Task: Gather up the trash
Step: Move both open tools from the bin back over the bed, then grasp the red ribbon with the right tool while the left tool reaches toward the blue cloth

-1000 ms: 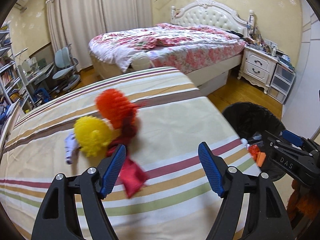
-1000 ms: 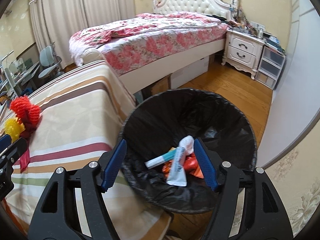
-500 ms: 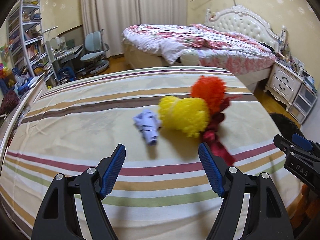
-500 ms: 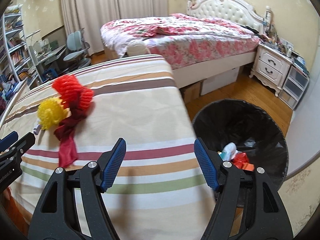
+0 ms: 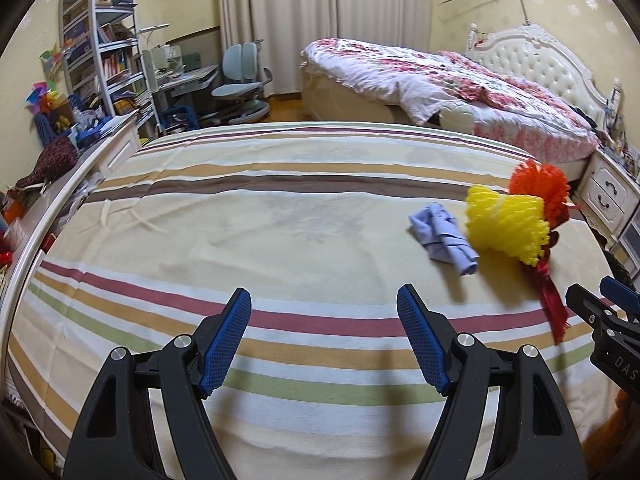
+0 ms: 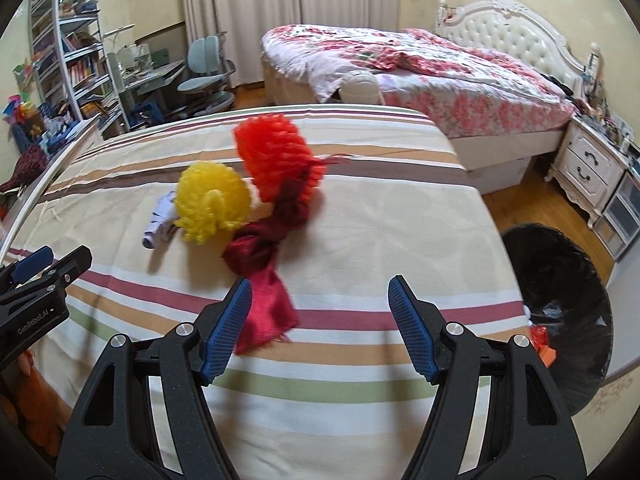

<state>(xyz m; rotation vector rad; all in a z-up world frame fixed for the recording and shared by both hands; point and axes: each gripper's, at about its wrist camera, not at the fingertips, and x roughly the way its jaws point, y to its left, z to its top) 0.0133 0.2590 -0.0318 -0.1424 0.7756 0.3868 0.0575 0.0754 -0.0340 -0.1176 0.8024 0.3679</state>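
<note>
Both grippers are empty with jaws apart: the left gripper (image 5: pixel 324 336) hangs over bare striped bedspread (image 5: pixel 248 240), and the right gripper (image 6: pixel 320 324) sits just short of the dark red ribbon (image 6: pixel 268 280). The remaining trash lies bunched on the bed: a crumpled pale blue paper (image 5: pixel 442 238), a yellow foam net (image 6: pixel 212 200) and an orange foam net (image 6: pixel 276 156), the nets and ribbon touching one another. That clumping is the likely trouble (a pinch on the ribbon could drag the nets along and spill them short of the bin). The soft cover may also bunch into the jaws. The black-lined bin (image 6: pixel 560 280) stands on the wooden floor beside the bed; another bed, a desk and shelves fill the room.
</note>
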